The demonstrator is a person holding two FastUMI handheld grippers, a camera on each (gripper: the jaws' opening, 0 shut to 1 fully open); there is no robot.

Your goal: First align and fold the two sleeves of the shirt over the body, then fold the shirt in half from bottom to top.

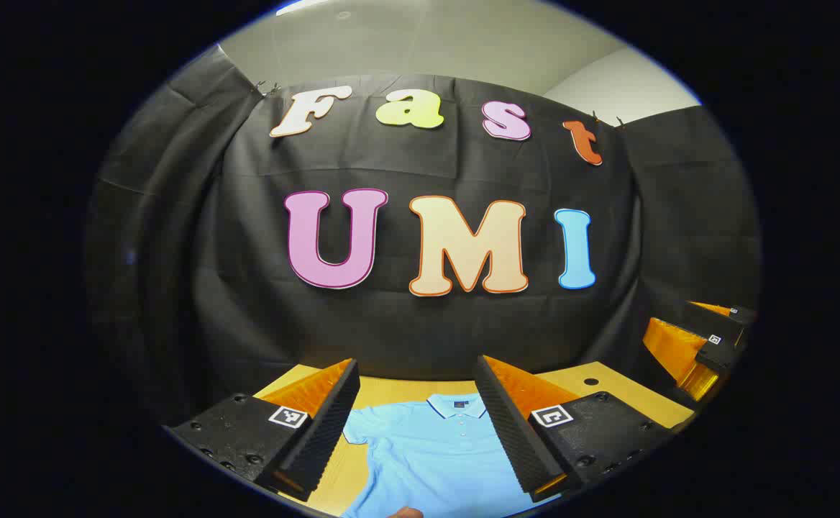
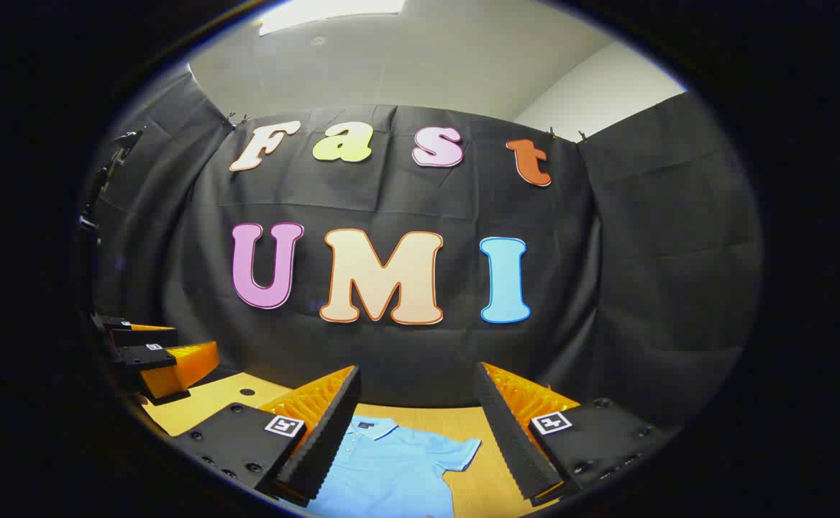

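Wooden table (image 1: pixel 384 392); light blue polo shirt (image 1: pixel 434 453) lying flat on it.

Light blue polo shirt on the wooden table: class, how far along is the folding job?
Nothing is folded yet: the light blue polo shirt lies flat on the wooden table, sleeves spread. Left gripper and right gripper hover open above it. Both sleeve folds and the bottom-to-top fold remain.
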